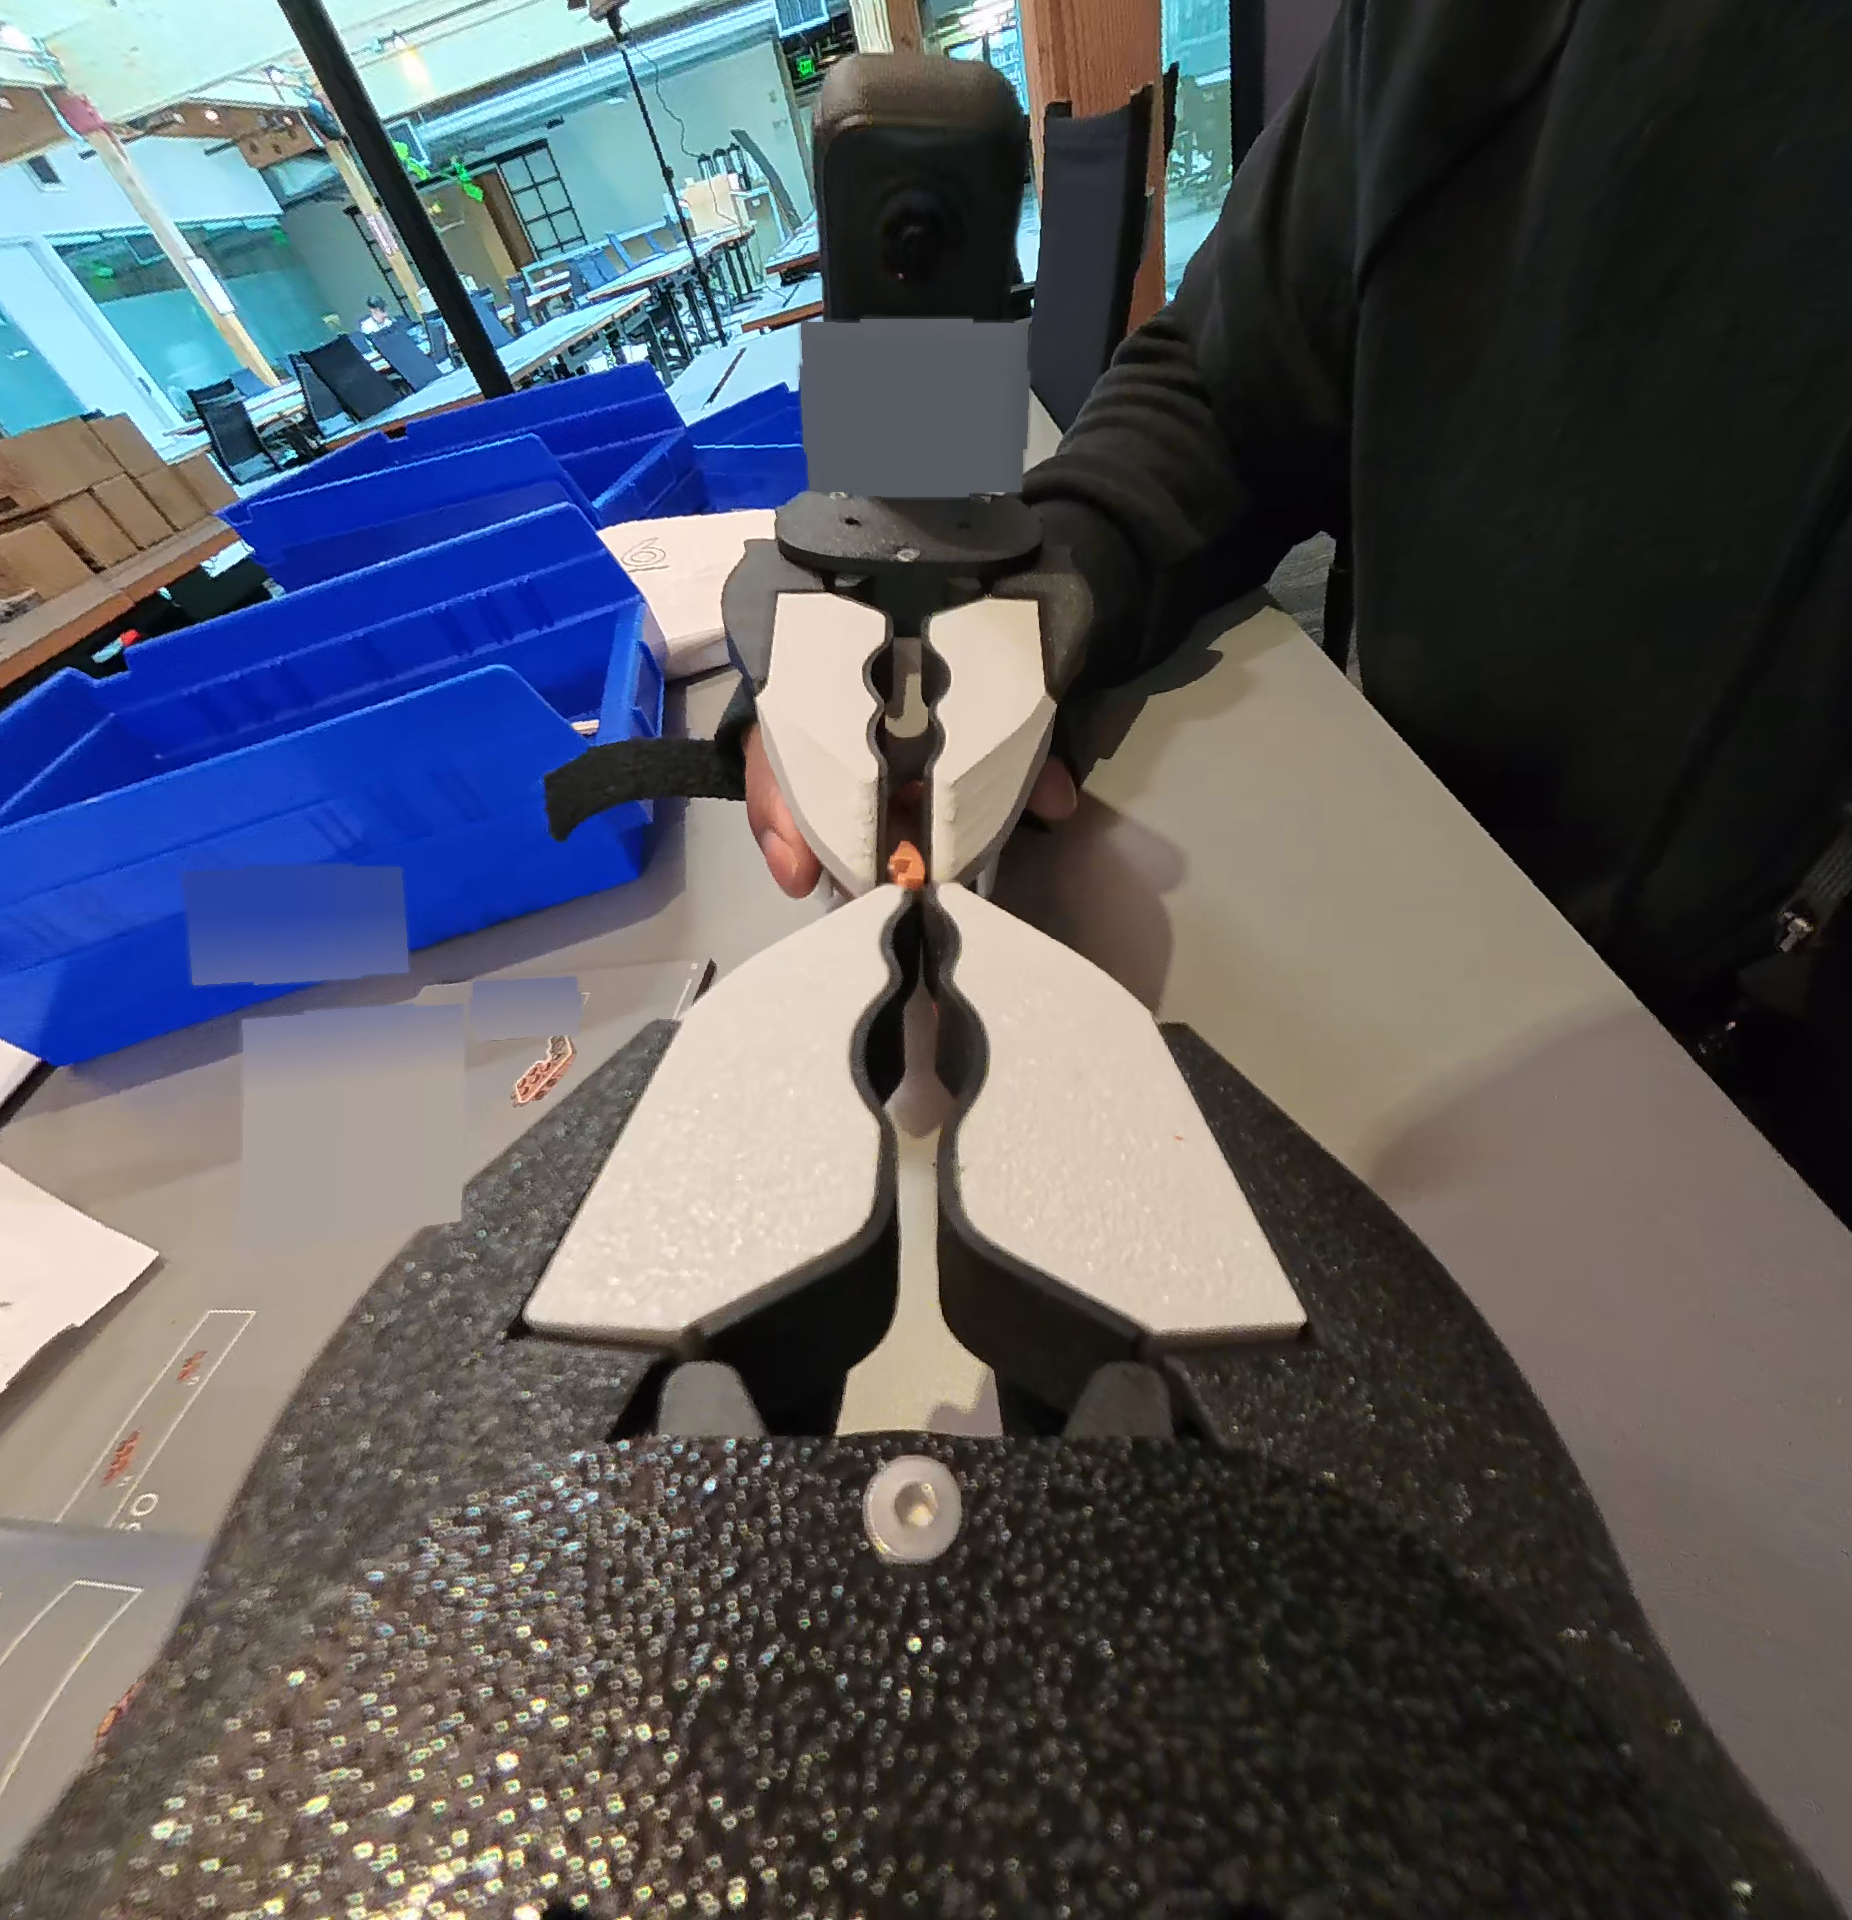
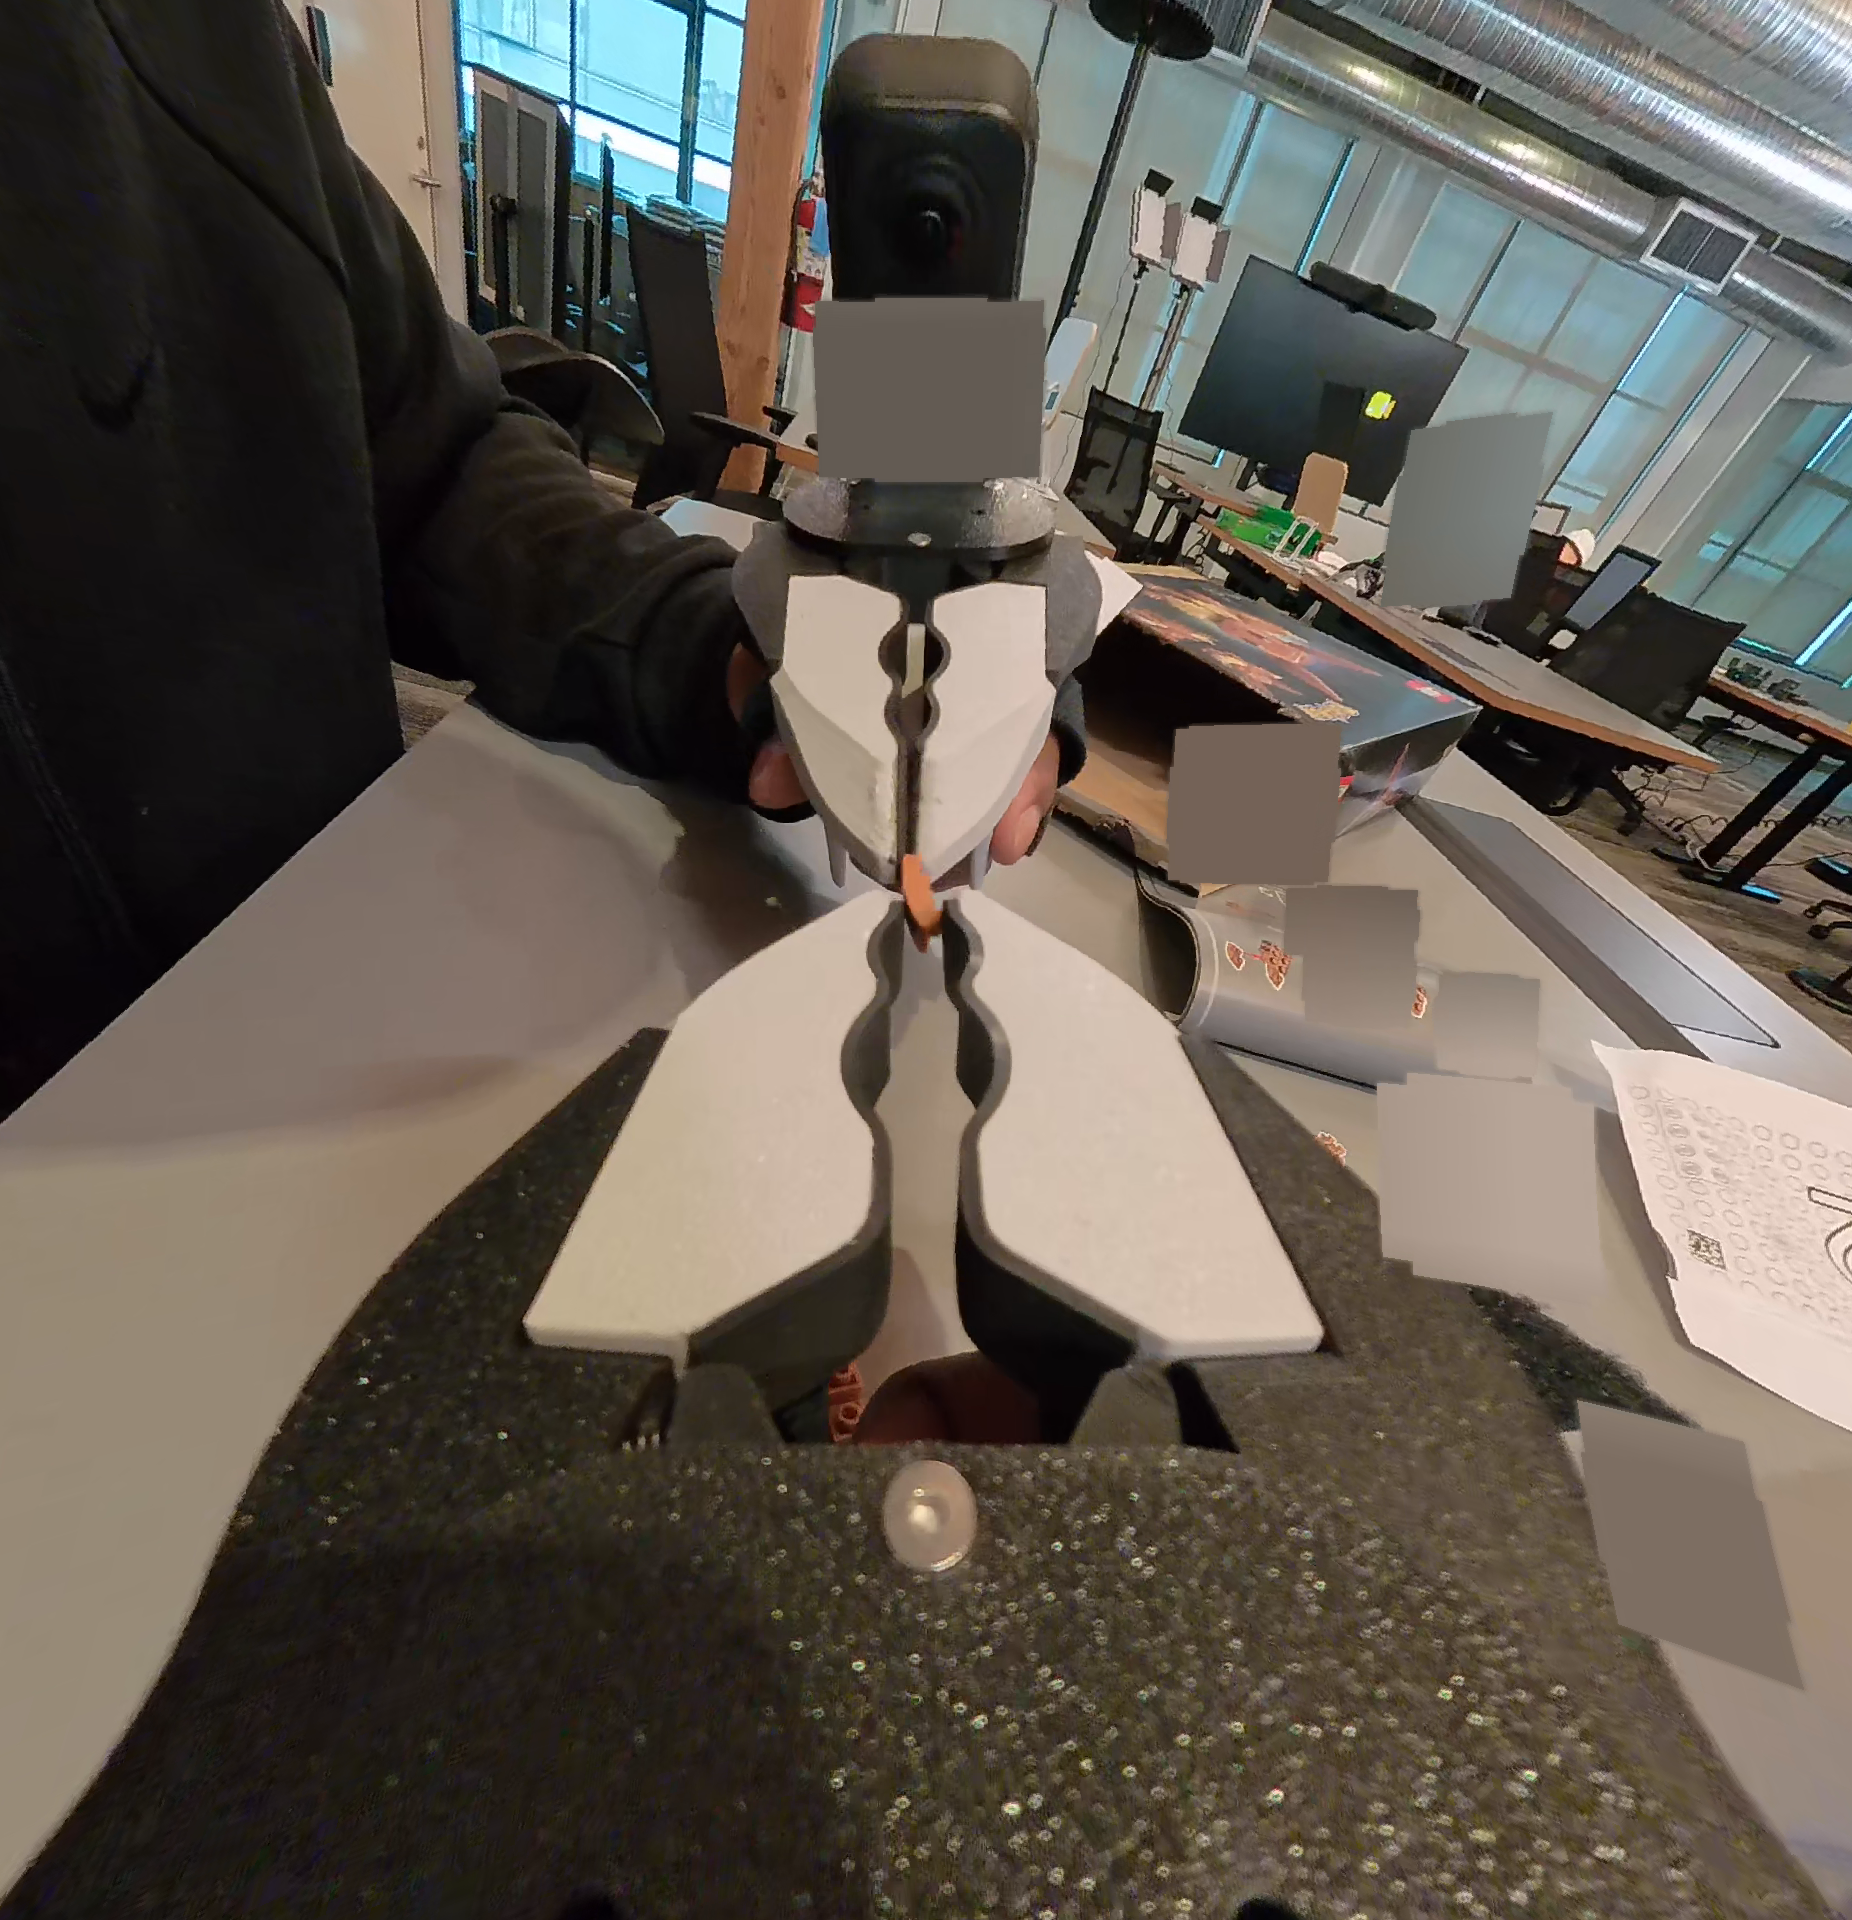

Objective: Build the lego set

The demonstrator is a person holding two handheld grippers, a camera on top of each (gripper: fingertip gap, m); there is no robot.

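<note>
Grippers meet tip to tip above the grey desk point(image 1: 1369, 935), each held by a hand in a dark fingerless glove, with a small orange piece point(image 2: 920, 902) caught where the tips come together.

In the right wrist view, the right gripper point(image 2: 922, 930) has its jaws drawn in to a narrow slot, and the orange piece stands in that slot at the very tips. Its upper end runs on into the tips of the left gripper point(image 2: 906, 868) facing it, whose pale fingers point(image 2: 849, 748) lie closed with only a thin dark seam between them.

From the left wrist view, the left gripper point(image 1: 909, 902) shows its fingertips pressed together, and the orange piece point(image 1: 904, 862) peeks out just beyond them, sitting in the narrow gap of the right gripper point(image 1: 906, 868).

Blue bins point(image 1: 309, 727) are stacked on the desk to the left in that view, with loose paper sheets point(image 1: 28, 1278) nearer. In the right wrist view, an open cardboard box point(image 2: 1296, 675) lies far right, a rolled grey booklet point(image 2: 1265, 977) sits beside it, and a printed sheet point(image 2: 1774, 1226) lies at the right edge.
</note>
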